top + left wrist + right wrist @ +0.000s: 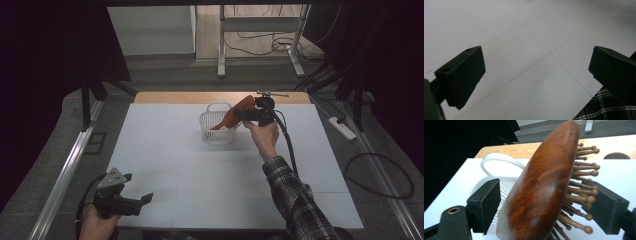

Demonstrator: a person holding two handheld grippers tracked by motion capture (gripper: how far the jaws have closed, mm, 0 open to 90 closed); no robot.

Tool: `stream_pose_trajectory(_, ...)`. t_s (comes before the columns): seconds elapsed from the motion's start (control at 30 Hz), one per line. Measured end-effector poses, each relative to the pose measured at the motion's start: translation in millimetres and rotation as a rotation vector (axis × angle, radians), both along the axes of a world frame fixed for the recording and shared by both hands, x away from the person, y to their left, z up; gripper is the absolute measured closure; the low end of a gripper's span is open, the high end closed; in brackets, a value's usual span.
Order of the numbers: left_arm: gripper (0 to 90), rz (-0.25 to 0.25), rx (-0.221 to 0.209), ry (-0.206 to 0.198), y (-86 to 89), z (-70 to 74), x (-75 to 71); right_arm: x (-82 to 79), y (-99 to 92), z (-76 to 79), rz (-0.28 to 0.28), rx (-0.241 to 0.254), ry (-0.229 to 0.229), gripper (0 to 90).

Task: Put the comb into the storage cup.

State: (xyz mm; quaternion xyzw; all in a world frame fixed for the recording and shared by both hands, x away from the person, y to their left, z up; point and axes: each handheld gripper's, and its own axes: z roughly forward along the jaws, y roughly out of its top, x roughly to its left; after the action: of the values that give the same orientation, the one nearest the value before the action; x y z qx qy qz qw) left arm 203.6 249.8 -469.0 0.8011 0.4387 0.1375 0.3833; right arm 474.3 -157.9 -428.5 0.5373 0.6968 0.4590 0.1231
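Right gripper view — unlabelled wooden hairbrush

Reddish-brown wooden hairbrush, peg bristles to one side; stands tilted, handle down inside the white basket.

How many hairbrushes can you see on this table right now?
1. The wooden hairbrush leans in the white plastic basket at the table's far middle, its head up between the right gripper's jaws. Anything lower in the basket may be hidden.
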Motion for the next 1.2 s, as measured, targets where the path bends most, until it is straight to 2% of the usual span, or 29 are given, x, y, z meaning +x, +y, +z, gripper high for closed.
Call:
stream_pose_trajectory(0.33,1.3,-0.001,0.002,0.000,-0.2,0.0,0.0,-3.4,0.7,4.0,0.033,-0.020,-0.008,15.6)
stream_pose_trajectory(0.7,1.1,0.004,-0.002,0.000,0.0,0.1,-0.1,-7.8,-0.8,10.5,0.078,-0.088,-0.035,13.3)
stream_pose_trajectory(0.93,0.9,0.013,-0.015,-0.001,1.1,0.0,-0.2,-9.8,-0.1,12.4,0.096,-0.098,-0.040,12.3)
stream_pose_trajectory(1.2,0.1,0.019,-0.026,0.000,2.7,0.2,0.0,-13.2,-0.5,15.5,0.122,-0.137,-0.050,10.7)
